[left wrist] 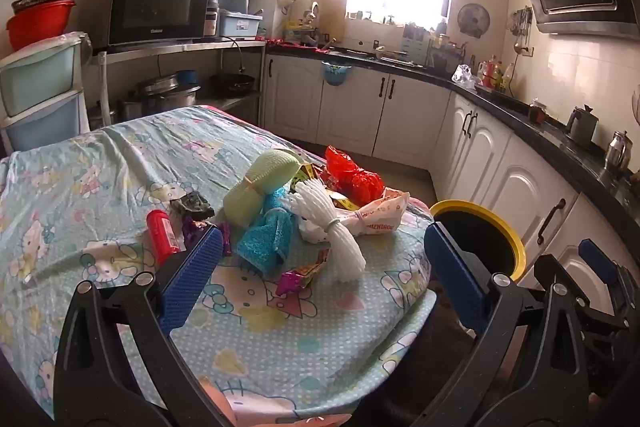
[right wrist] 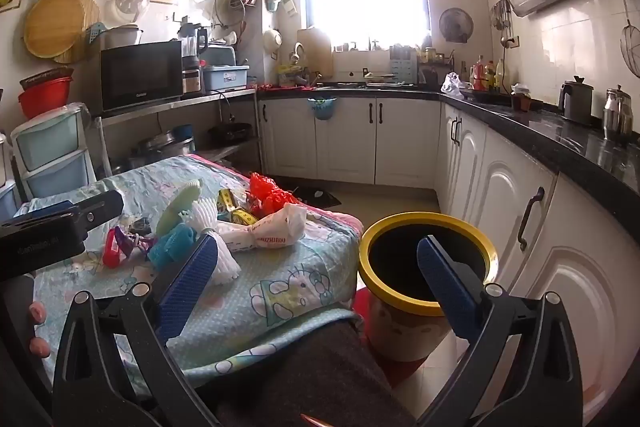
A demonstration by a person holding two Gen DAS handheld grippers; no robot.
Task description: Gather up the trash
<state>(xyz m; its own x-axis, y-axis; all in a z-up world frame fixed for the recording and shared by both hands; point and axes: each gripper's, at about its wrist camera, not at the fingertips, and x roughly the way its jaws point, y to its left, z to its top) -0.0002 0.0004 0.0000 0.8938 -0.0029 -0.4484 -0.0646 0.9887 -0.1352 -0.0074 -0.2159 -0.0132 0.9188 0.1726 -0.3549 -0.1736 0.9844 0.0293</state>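
Both fingers (left wrist: 208,259) short of trash (left wrist: 304,211).

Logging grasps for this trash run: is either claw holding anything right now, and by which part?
Nothing is held. The left claw and right claw both stand wide open with empty gaps, short of the trash pile on the table.

Both wrist cams tilt down, facing the window. Left sits close over the cartoon-print cloth-covered counter (left wrist: 120,163); right sits further right, above the yellow-rimmed round bin (right wrist: 426,267). Shared: counter, trash pile, bin, cabinets.
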